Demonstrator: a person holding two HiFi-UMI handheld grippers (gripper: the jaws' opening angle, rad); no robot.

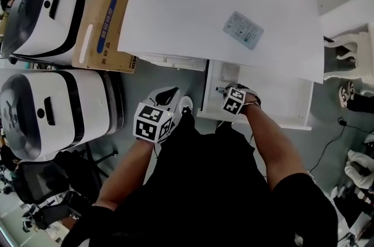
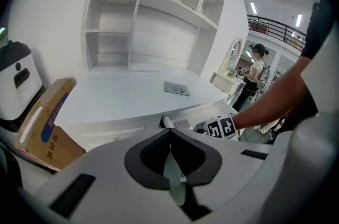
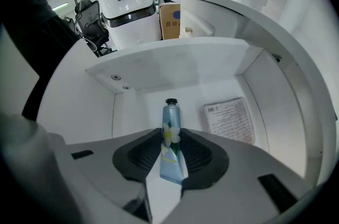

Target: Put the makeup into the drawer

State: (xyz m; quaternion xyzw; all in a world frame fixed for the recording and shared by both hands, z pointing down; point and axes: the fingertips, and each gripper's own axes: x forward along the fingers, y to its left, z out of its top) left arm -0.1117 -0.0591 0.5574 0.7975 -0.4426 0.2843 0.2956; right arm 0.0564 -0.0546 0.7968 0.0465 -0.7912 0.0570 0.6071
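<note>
The placing step is under way. The right gripper point(image 3: 171, 135) is reaching down into the open white drawer point(image 1: 292, 103) under the white counter point(image 1: 193, 18), its jaws clamping a pale blue makeup tube with a white flower print and a black cap point(image 3: 170, 114). The tube is pointing cap-first at the drawer's bottom, and I cannot tell whether it is touching. Next, I judge, the jaws need to part so the tube is lying flat, and the gripper needs to lift clear. Inside, a printed white paper leaflet point(image 3: 231, 120) is lying just beside the tube. The left gripper point(image 2: 170, 133) is hanging outside the drawer, jaws together and empty.
</note>
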